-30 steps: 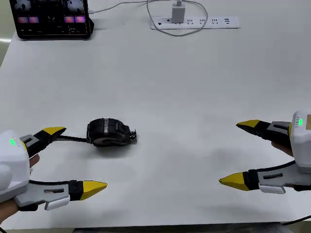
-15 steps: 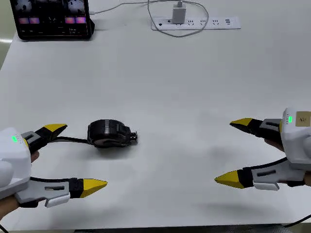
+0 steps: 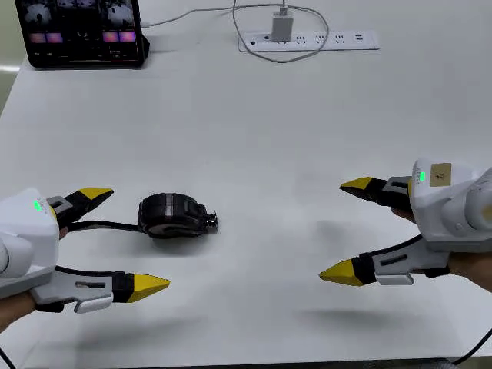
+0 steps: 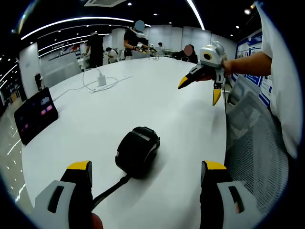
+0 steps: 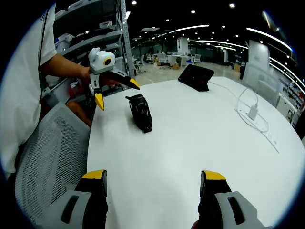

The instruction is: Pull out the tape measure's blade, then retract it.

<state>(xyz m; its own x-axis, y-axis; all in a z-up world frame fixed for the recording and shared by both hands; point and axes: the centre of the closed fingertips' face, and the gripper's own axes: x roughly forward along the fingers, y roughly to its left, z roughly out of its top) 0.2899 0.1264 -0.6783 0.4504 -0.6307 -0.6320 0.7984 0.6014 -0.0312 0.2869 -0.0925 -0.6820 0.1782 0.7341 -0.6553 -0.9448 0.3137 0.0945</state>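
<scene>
My white worktable carried a black tape measure toward its near left, with the black wrist strap trailing leftward across the surface. At the far edge a dark tablet with a lit screen stood at the left. Well to its right lay a white power strip with a charger plugged in.
</scene>
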